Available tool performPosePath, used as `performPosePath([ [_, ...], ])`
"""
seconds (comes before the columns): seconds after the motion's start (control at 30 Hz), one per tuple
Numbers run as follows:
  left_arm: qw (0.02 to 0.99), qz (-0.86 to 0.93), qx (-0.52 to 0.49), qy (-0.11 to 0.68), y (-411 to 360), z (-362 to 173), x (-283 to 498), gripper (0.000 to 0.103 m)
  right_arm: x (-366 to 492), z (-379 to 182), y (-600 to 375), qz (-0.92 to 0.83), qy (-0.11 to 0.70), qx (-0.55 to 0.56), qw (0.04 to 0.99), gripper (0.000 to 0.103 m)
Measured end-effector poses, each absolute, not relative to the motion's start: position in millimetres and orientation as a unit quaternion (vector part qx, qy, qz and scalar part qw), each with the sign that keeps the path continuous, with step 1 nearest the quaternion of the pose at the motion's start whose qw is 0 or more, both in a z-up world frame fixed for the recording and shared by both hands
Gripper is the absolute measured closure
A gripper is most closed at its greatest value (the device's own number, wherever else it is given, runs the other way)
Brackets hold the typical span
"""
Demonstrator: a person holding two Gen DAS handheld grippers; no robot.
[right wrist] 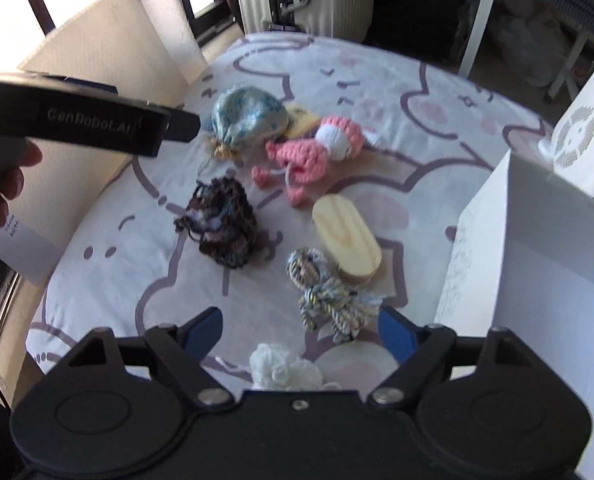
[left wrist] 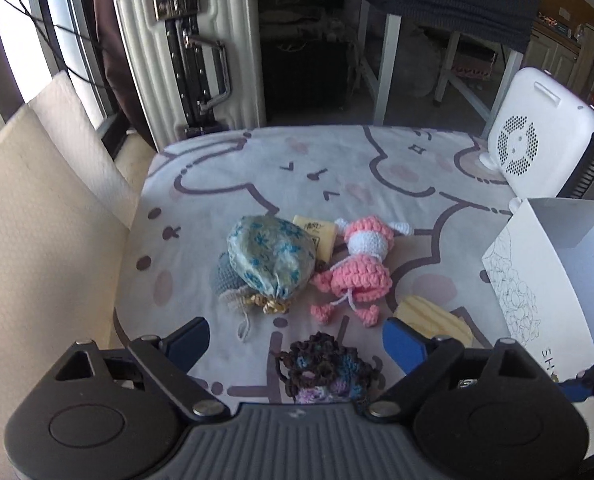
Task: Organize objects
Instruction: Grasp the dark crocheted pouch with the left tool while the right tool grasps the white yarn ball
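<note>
left hand-held gripper [left wrist: 296, 342] hides the dark crochet pouch's [left wrist: 325, 368] base.

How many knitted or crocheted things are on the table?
5, possibly more hidden: pink doll centre, dark pouch left of it, striped figure nearer, white ball nearest, grey piece under the floral pouch.

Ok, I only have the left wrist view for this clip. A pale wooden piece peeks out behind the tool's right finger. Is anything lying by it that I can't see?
Observer: Yes. A striped blue-and-white crochet piece lies against the near side of the wooden block.
Operator: Anything closer to the other tool?
Observer: A white yarn puff lies on the cloth between the open fingers of the right tool, which holds nothing.
</note>
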State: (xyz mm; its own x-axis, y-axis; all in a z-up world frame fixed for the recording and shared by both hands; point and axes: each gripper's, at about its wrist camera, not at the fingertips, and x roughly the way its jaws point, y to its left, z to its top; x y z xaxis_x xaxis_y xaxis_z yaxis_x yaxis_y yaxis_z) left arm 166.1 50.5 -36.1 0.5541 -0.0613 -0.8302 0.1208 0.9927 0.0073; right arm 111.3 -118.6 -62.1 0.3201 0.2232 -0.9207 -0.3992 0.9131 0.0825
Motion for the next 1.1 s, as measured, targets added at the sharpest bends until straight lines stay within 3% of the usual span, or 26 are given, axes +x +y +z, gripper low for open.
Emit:
performPosePath([
  [0.13, 0.857, -0.069, 0.028, 0.51, 48.4, -61.2, 176.0, 0.018, 113.0, -89.6, -111.9, 0.196, 0.6, -0.064, 0.773, 0.026],
  [0.43, 0.815, -0.058, -0.004, 0.577, 42.3, -98.9, 196.8, 0.018, 108.0, -128.3, -103.9, 0.203, 0.64, -0.092, 0.735, 0.037],
  [0.57, 0.799, -0.055, -0.034, 0.598, 40.5, -111.0, 202.8, 0.018, 107.1, -134.4, -105.9, 0.203, 0.649, -0.094, 0.727, 0.046],
  [0.7, 0.797, -0.052, -0.033, 0.601, 35.6, -118.6, 207.3, 0.022, 108.2, -135.4, -110.8, 0.208, 0.653, -0.087, 0.723, 0.06],
  [0.87, 0.787, -0.045, -0.04, 0.614, 36.3, -130.0, 212.3, 0.029, 110.4, -136.3, -115.6, 0.214, 0.653, -0.074, 0.722, 0.063],
  [1.1, 0.786, -0.039, -0.05, 0.615, 39.2, -133.7, 214.8, 0.045, 109.4, -132.8, -119.0, 0.221, 0.644, -0.065, 0.729, 0.067],
])
